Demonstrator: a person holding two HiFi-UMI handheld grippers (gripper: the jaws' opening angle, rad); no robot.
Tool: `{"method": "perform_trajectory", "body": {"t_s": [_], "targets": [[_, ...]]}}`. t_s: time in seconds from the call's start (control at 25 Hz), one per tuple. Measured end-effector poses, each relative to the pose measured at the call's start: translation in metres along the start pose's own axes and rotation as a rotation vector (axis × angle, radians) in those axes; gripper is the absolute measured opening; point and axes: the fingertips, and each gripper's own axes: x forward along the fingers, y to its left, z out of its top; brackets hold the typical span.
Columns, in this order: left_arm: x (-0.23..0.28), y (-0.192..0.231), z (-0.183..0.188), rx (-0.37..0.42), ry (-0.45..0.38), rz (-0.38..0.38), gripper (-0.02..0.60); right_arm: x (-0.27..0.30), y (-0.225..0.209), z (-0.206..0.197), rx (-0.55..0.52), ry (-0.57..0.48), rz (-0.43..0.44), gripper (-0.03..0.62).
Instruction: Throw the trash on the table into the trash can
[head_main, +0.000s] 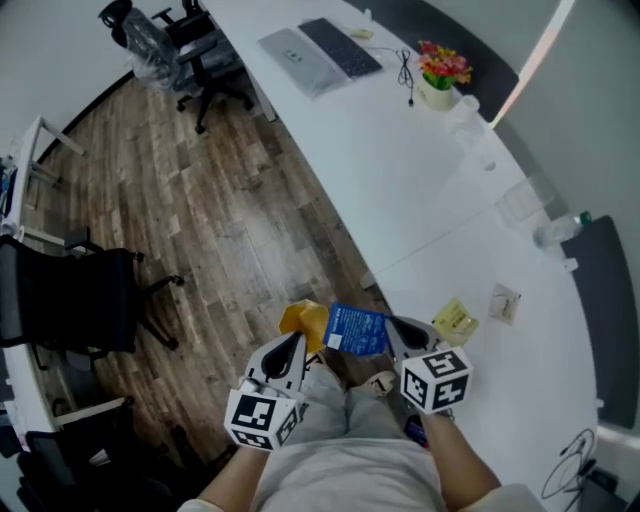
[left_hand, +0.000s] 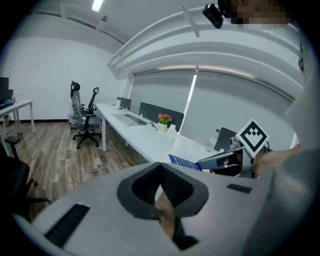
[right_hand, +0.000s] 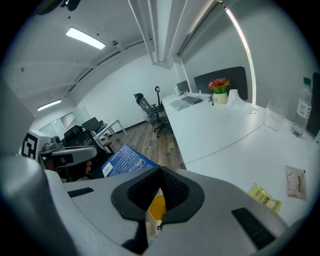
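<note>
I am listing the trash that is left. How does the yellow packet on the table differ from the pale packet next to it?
The yellow packet is yellow and looks crinkled; the pale packet is off-white, a neat rectangle with a dark mark. The yellow packet lies nearer the edge of the white table; the pale packet lies further in. Both lie flat on it, apart.

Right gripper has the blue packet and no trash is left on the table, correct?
Not quite. The right gripper does hold the blue packet, but trash is left on the table: a yellow packet and a tan sachet lie there, as the head view shows.
</note>
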Motion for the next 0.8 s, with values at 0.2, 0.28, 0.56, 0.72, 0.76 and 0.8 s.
{"method": "perform_trajectory", "body": {"t_s": [0.2, 0.28, 0.56, 0.72, 0.76, 0.8], "targets": [[-0.007, 0.04, -0.012, -0.062, 0.003, 0.06, 0.0, 0.043, 0.02, -0.004, -0.04, 0.054, 0.041, 0.031], [-0.009, 0.055, -0.018, -0.092, 0.004, 0.077, 0.0, 0.061, 0.025, -0.008, -0.049, 0.063, 0.043, 0.031], [-0.012, 0.099, -0.047, -0.132, -0.007, 0.152, 0.0, 0.129, 0.042, -0.039, -0.114, 0.131, 0.059, 0.031], [-0.008, 0.115, -0.068, -0.174, -0.002, 0.184, 0.0, 0.159, 0.044, -0.069, -0.113, 0.183, 0.066, 0.031], [-0.007, 0.119, -0.074, -0.179, 0.001, 0.189, 0.0, 0.166, 0.043, -0.077, -0.118, 0.197, 0.062, 0.031], [-0.005, 0.122, -0.081, -0.183, 0.003, 0.193, 0.0, 0.173, 0.041, -0.085, -0.123, 0.211, 0.058, 0.031]]}}
